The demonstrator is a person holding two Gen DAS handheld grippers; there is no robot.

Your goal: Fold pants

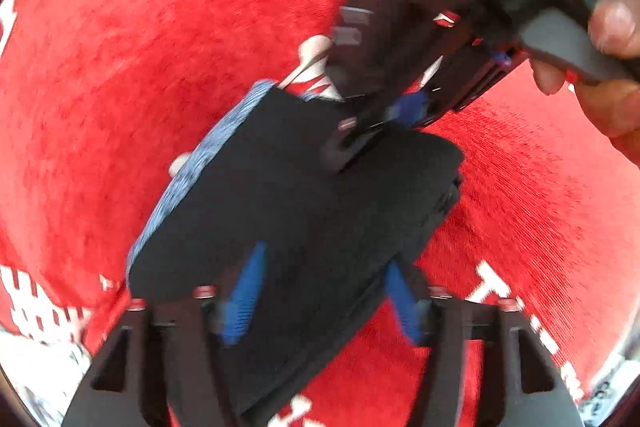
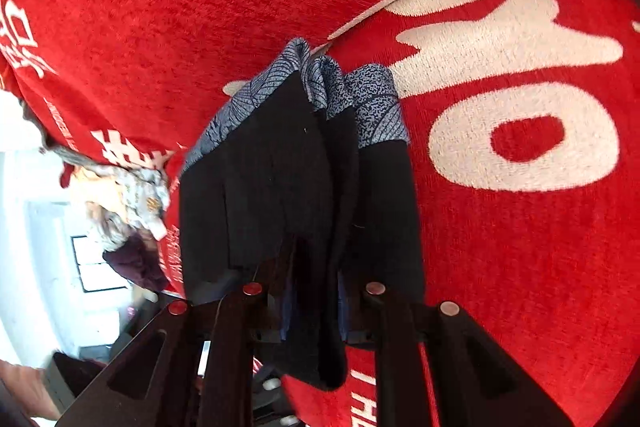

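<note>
The pants (image 1: 288,203) are black with a blue-grey patterned band (image 1: 200,163), folded into a thick bundle and held above a red cloth. My left gripper (image 1: 324,291) has its blue fingers (image 1: 246,295) spread, with the near edge of the pants between them. My right gripper (image 1: 384,115) shows in the left wrist view at the bundle's far edge. In the right wrist view the pants (image 2: 296,187) hang with the patterned band (image 2: 376,107) at the far end, and my right gripper (image 2: 312,311) is shut on the black fabric.
A red cloth with white lettering (image 2: 520,139) covers the surface under the pants (image 1: 100,67). A pile of other clothes (image 2: 124,203) lies at the cloth's left edge. A hand (image 1: 612,27) holds the right gripper's handle.
</note>
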